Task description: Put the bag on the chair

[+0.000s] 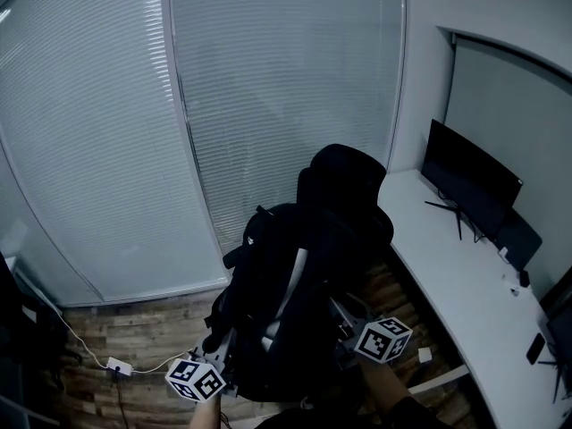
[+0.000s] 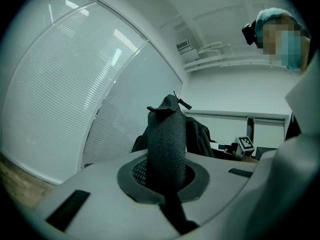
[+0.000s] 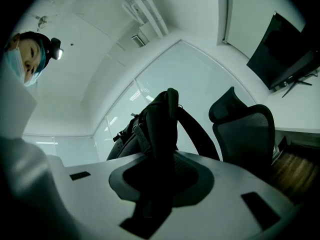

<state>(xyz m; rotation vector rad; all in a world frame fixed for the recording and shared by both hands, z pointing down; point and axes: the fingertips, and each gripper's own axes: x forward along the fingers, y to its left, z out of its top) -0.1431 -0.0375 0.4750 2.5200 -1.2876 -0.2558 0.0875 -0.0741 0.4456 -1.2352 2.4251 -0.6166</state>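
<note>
A black backpack (image 1: 286, 302) hangs between my two grippers, just in front of a black mesh office chair (image 1: 349, 181) and hiding its seat. My left gripper (image 1: 223, 356) is at the bag's lower left, shut on a padded shoulder strap (image 2: 167, 144) that stands up between its jaws (image 2: 165, 184). My right gripper (image 1: 347, 318) is at the bag's right side, shut on another black strap (image 3: 162, 134), which fills the gap between its jaws (image 3: 160, 184). The chair's backrest (image 3: 247, 129) is just right of the bag (image 3: 137, 131) in the right gripper view.
A white curved desk (image 1: 456, 275) runs along the right wall with a dark monitor (image 1: 469, 181) on it. Glass walls with blinds (image 1: 179, 105) stand behind the chair. A white power strip (image 1: 119, 365) with its cable lies on the wooden floor at lower left.
</note>
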